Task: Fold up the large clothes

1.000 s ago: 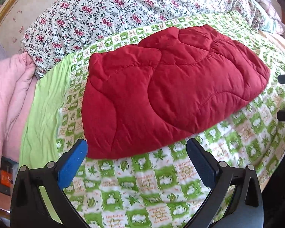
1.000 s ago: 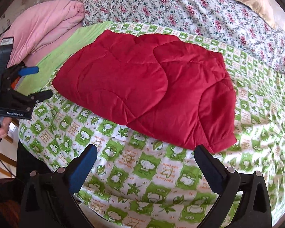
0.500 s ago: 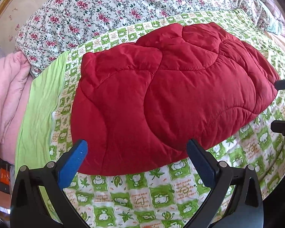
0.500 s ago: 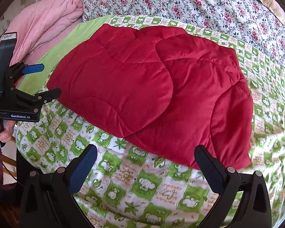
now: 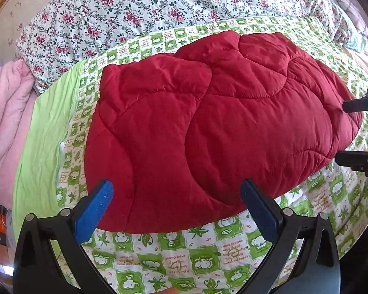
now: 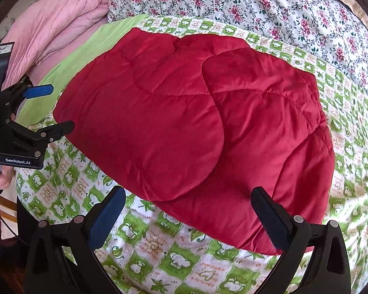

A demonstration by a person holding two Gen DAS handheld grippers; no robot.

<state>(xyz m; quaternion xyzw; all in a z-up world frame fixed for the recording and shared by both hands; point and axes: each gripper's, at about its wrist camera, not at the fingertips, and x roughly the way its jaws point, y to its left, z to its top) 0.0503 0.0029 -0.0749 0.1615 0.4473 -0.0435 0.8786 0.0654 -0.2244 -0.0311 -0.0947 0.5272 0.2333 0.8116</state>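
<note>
The folded quilt [image 5: 208,127] lies on the sheet [image 5: 179,264], which covers the bed. Behind it a duvet [image 5: 139,14] runs along the far side; a blanket [image 5: 5,112] is bunched at the bed's left end. The left tool [image 5: 176,201] hovers at the quilt's near edge, the right tool [image 6: 187,208] beside its right end, both spread wide.

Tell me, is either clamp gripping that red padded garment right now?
No, the left gripper and right gripper both stand open, short of the red quilted garment.
</note>
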